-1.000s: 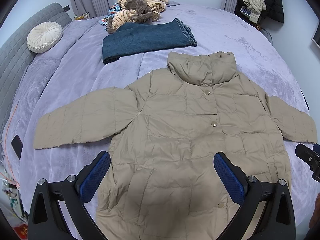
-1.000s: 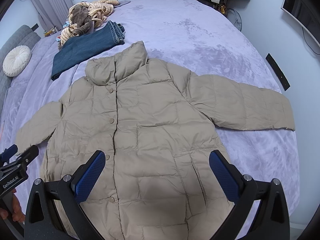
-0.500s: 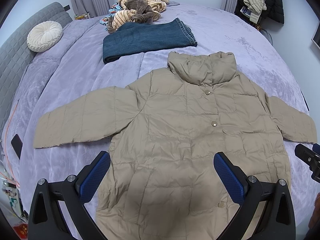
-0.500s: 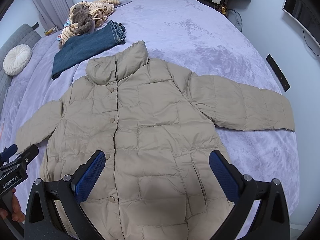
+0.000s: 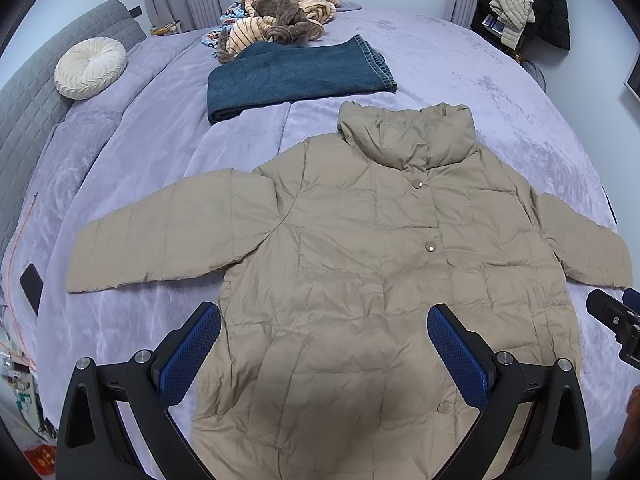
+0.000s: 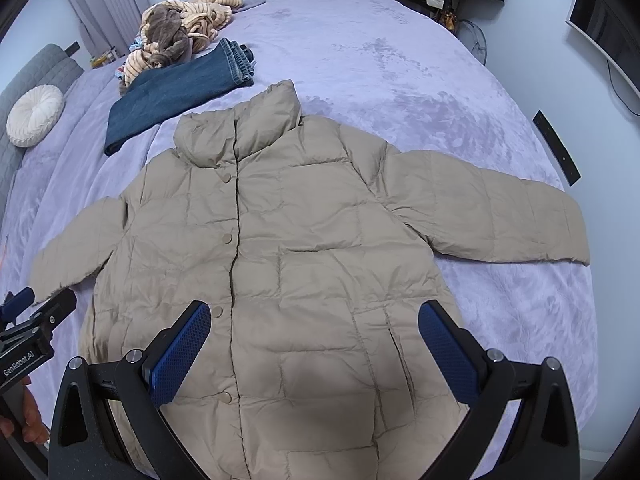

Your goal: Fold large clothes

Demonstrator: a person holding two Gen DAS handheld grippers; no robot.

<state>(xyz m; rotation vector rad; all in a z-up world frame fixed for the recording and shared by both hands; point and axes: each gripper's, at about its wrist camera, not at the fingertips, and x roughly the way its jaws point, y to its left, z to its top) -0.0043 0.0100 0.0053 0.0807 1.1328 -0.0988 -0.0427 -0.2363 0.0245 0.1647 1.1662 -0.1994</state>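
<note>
Two claws hang over one garment, and neither is holding anything. Our left claw (image 5: pixel 324 350) has its blue-padded jaws spread wide and empty above the lower left part of the beige quilted puffer jacket (image 5: pixel 360 280). That jacket lies front up and buttoned on the lilac plush bed cover (image 5: pixel 160 152), collar away from us, hem nearest, both sleeves stretched out to the sides.

Going from the left: the left sleeve (image 5: pixel 160 240) lies flat with its cuff well clear of the body. We judge that cuff the best place to pinch first, since it is a thin edge the pads can close on. The padded body between the sleeves looks light, soft and puffy, with a smooth shell that will likely slip and spring back, so we would grip seams or edges, not the fat middle. Further right, the right sleeve (image 6: pixel 500 216) reaches towards the bed's edge, its cuff equally open to a grasp. Our right claw (image 6: pixel 314 348) hovers over the lower front, jaws likewise parted and empty.

Beyond the collar lie folded dark blue jeans (image 5: pixel 296 76), well apart.
</note>
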